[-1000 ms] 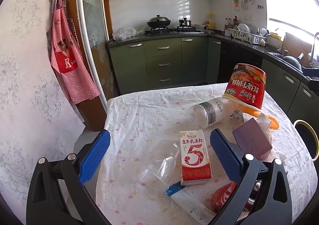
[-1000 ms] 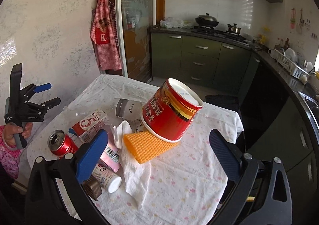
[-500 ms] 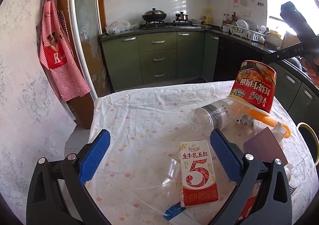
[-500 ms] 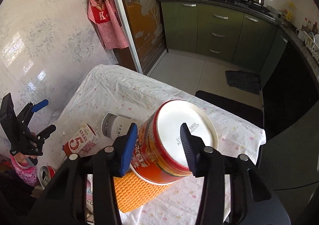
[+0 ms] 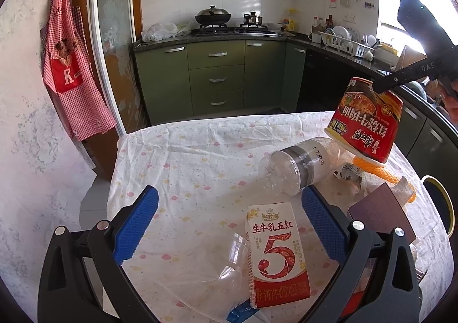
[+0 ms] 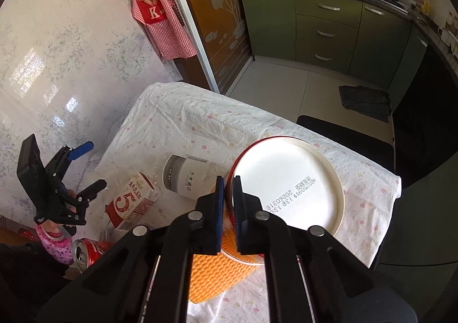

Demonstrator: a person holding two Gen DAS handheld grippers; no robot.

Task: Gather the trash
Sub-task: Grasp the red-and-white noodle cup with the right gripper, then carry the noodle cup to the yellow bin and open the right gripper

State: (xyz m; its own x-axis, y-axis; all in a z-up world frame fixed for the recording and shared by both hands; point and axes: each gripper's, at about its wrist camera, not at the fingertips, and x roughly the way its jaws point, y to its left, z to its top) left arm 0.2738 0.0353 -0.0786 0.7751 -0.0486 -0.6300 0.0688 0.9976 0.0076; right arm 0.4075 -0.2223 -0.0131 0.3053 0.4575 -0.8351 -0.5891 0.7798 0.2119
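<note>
A red instant-noodle cup (image 6: 286, 194) stands upside down on the table, white base up; it also shows in the left wrist view (image 5: 366, 122). My right gripper (image 6: 227, 194) is shut on the cup's bottom rim from above. My left gripper (image 5: 226, 225) is open and empty, low over the table above a milk carton (image 5: 274, 254) marked with a red 5. A clear plastic bottle (image 5: 294, 165) lies on its side beside the cup. Crumpled clear plastic (image 5: 214, 274) lies left of the carton.
An orange mesh sponge (image 6: 214, 274) lies under the cup. A red soda can (image 6: 88, 251) and a dark purple box (image 5: 380, 214) lie near the table's edge. The tablecloth (image 5: 186, 151) is white and flowered. Green kitchen cabinets (image 5: 217, 79) stand behind.
My right gripper came down over the noodle cup and closed on its bottom rim. My left gripper stayed open and shifted slightly over the carton.
</note>
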